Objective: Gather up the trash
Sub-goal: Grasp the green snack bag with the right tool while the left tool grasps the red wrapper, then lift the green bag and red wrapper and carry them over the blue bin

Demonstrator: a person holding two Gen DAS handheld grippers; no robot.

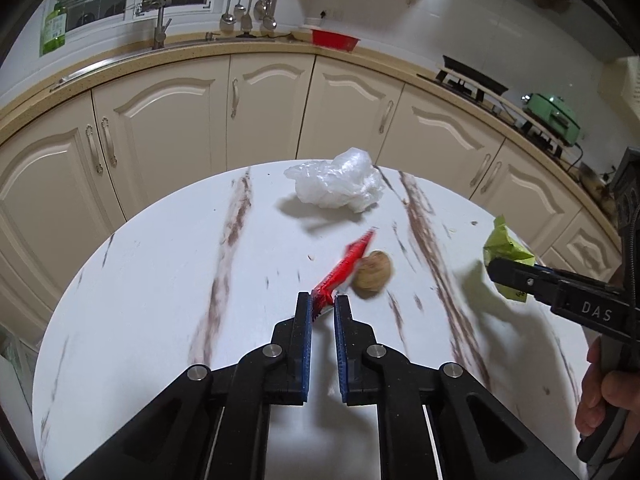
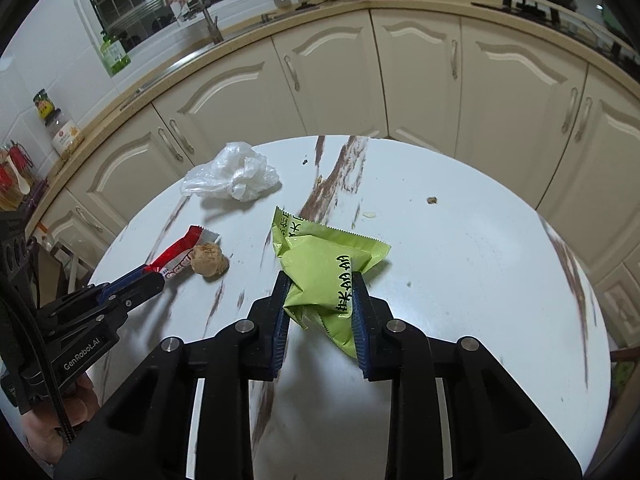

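Left gripper point(image 1: 322, 300): fingers clamped on red wrapper point(image 1: 344, 270), frame centre. Right gripper point(image 2: 320, 292): fingers clamped on green packet point(image 2: 328, 264), centre. Walnut point(image 1: 372, 275) touching wrapper. Crumpled plastic bag point(image 1: 336, 180) upper centre, on marble table point(image 1: 160, 280).

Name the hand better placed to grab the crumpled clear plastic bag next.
Neither is free: left gripper pinches the red wrapper, right gripper clamps the green packet. Once emptied, probably left; the plastic bag lies ahead of it.
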